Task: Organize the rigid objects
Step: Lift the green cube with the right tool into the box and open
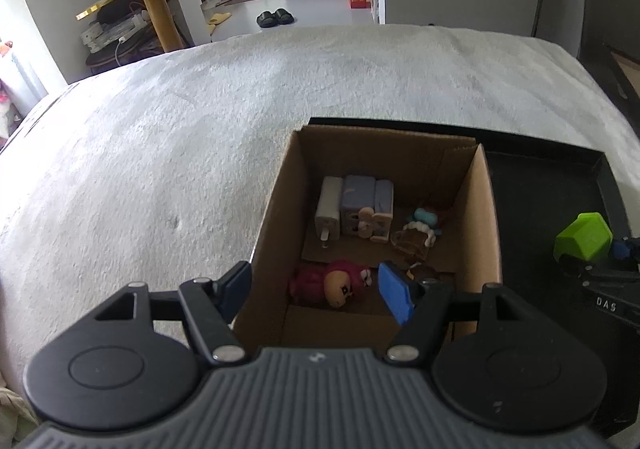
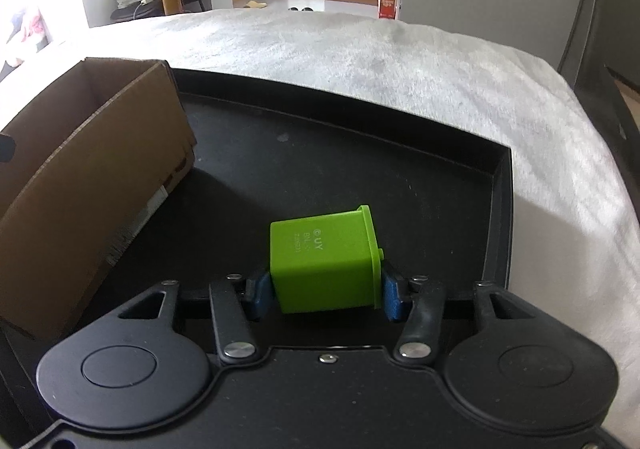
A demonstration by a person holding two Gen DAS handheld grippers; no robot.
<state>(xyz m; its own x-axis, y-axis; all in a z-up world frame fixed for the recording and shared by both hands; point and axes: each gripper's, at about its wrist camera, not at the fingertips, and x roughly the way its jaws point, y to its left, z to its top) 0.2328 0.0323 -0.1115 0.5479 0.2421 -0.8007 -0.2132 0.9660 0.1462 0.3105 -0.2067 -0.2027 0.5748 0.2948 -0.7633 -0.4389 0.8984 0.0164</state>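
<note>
A black tray (image 2: pixel 460 153) is seen on the bed, the box (image 2: pixel 100 177) at ten o'clock from the right tool (image 2: pixel 326 291), which is clamped on the green block (image 2: pixel 324 261). The left tool (image 1: pixel 316 289) is held open and empty, astride the box's left wall.

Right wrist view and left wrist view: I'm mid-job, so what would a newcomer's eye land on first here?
The bright green box stands out first, clamped between the right gripper over the black tray. Next comes the open cardboard box at the tray's left end, holding a white charger, a red doll and other small toys. The left gripper hangs open and empty at its near rim.
</note>
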